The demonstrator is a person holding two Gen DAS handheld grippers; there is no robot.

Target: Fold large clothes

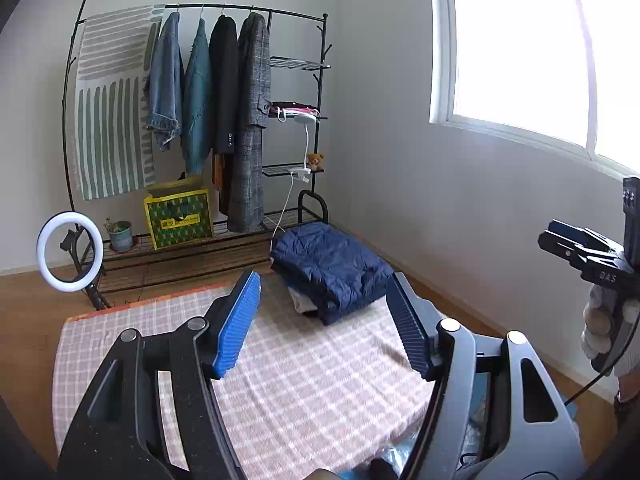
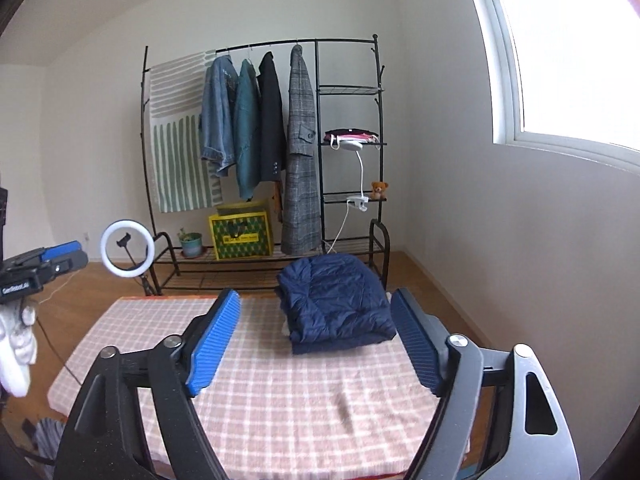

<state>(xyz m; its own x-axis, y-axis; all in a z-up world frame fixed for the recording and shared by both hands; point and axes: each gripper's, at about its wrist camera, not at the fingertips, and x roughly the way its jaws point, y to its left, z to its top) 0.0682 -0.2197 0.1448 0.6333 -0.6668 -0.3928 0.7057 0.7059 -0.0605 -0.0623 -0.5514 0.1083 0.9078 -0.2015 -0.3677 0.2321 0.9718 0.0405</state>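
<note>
Jacket (image 2: 336, 300) folded; beige underlayer (image 1: 301, 300) left-view only.

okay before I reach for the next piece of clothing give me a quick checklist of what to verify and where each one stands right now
1. Left gripper open, nothing between its fingers: ok.
2. Right gripper open, nothing held: ok.
3. Navy jacket folded, on the stack at the far end of the checked cloth: ok.
4. Near part of the cloth bare for spreading: ok.
5. Next garment to fold within reach: cannot tell; only hung clothes on the rack show.
</note>
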